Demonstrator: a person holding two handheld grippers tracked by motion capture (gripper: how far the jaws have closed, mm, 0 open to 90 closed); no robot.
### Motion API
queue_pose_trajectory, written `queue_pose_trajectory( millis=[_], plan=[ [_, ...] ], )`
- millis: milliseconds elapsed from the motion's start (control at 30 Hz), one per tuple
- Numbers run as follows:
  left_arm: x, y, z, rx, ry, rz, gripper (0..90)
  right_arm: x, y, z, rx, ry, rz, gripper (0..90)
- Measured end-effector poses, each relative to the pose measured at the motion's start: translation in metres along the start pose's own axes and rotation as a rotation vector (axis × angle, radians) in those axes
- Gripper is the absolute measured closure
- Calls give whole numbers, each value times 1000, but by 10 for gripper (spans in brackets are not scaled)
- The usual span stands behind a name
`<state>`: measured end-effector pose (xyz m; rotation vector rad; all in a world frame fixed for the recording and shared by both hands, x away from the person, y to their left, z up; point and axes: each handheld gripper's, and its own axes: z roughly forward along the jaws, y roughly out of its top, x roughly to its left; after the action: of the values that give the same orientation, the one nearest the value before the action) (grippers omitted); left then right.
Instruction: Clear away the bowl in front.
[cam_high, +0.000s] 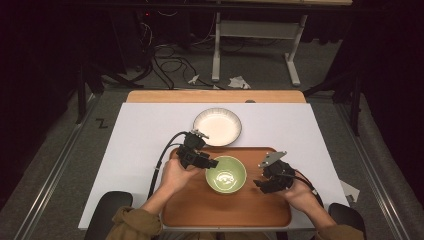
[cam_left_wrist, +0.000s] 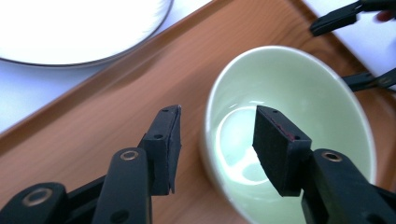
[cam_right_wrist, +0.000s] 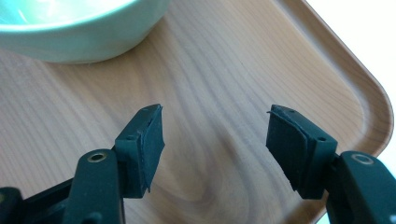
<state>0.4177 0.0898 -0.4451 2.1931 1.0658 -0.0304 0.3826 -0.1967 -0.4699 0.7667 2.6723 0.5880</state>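
A glossy round green bowl (cam_high: 226, 174) sits mid-frame on the wooden tray (cam_high: 200, 210). The left gripper (cam_left_wrist: 217, 140) gapes wide astride its rim; the right gripper (cam_right_wrist: 215, 137) is wide open, holding nothing.

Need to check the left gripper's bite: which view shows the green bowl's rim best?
The left gripper view: the green bowl rim sits between the open left gripper jaws. The high view shows the whole bowl, small. The right gripper view catches its outer wall.

Cropped edges
The white plate (cam_left_wrist: 70, 28) runs off the top; the green bowl (cam_right_wrist: 70, 28) likewise, rim hidden
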Motion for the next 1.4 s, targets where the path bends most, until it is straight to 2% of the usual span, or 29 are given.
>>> queue_pose_trajectory(
  millis=[633,1100,1167,1200,1400],
  plan=[
    [-3,-5,-22,-52,6,12,512,0,0,0,-1,0,3,367],
    [-3,-13,-37,-69,50,31,505,1,0,0,1,3,7,367],
    [-1,-14,-37,-80,50,44,505,0,0,0,1,3,1,367],
    [-2,-16,-38,-73,56,28,505,1,0,0,2,4,3,367],
    [-1,-22,-39,-80,68,29,500,1,0,0,7,4,0,367]
  ],
)
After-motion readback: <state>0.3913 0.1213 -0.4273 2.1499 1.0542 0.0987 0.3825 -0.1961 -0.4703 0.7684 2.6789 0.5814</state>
